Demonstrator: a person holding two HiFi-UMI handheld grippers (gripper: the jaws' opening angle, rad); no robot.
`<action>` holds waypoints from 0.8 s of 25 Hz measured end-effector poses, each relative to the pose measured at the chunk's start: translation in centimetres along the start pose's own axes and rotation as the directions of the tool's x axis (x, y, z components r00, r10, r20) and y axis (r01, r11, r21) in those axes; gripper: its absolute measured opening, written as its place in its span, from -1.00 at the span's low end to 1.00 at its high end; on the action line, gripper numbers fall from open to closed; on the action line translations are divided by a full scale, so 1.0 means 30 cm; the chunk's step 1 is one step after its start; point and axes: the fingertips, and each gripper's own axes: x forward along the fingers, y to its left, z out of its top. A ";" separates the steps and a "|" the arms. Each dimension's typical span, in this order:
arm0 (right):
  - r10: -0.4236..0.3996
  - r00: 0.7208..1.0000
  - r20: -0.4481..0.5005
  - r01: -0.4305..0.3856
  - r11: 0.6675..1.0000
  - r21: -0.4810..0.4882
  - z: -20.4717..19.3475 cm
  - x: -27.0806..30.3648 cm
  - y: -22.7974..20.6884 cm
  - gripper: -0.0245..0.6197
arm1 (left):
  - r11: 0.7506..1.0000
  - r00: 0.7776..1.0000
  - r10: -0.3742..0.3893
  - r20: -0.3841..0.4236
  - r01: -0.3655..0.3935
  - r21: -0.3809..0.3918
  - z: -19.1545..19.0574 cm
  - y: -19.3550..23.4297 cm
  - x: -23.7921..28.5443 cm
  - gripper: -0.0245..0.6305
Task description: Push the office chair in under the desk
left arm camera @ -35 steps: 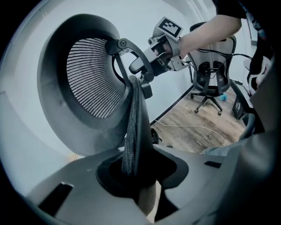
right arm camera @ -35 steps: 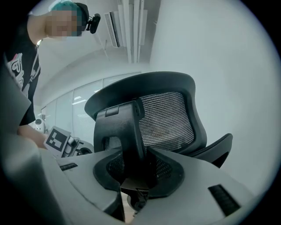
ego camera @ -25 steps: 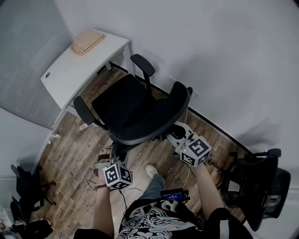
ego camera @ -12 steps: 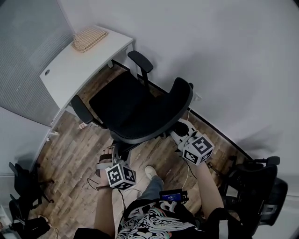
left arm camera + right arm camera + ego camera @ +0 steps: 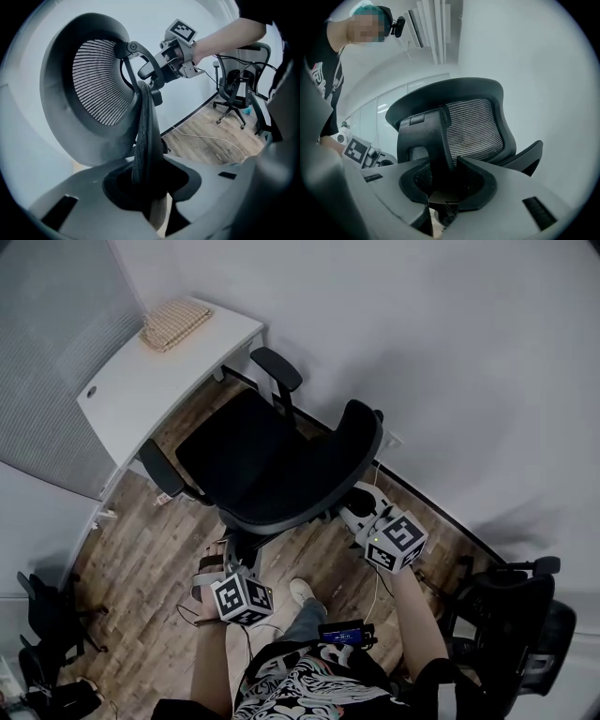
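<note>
The black office chair stands on the wood floor with its seat turned toward the white desk at the upper left. Both grippers hold it from behind. My left gripper is shut on the lower side edge of the backrest, a dark strip running down between its jaws. My right gripper is shut on the black support bracket behind the mesh back. The right gripper also shows in the left gripper view.
A woven mat lies on the desk's far end. A grey partition stands left of the desk. A second black chair is at the lower right, and a cable trails over the floor. The white wall runs close behind.
The chair has slid a little toward the desk, with both grippers following it. Neither grip has changed.
</note>
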 end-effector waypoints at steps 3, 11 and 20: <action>-0.010 1.000 0.008 0.010 1.000 0.004 0.007 0.003 -0.022 -0.60 | 1.000 1.000 0.014 0.000 -0.014 0.003 0.015 0.004 0.011 -0.54; -0.010 1.000 0.015 0.010 1.000 0.014 0.022 0.020 -0.076 -0.60 | 1.000 1.000 0.022 -0.012 -0.022 -0.013 0.045 0.018 0.036 -0.54; 0.017 1.000 0.009 -0.017 1.000 0.015 0.030 0.027 -0.136 -0.60 | 0.999 0.999 0.032 -0.021 -0.033 -0.026 0.086 0.018 0.070 -0.54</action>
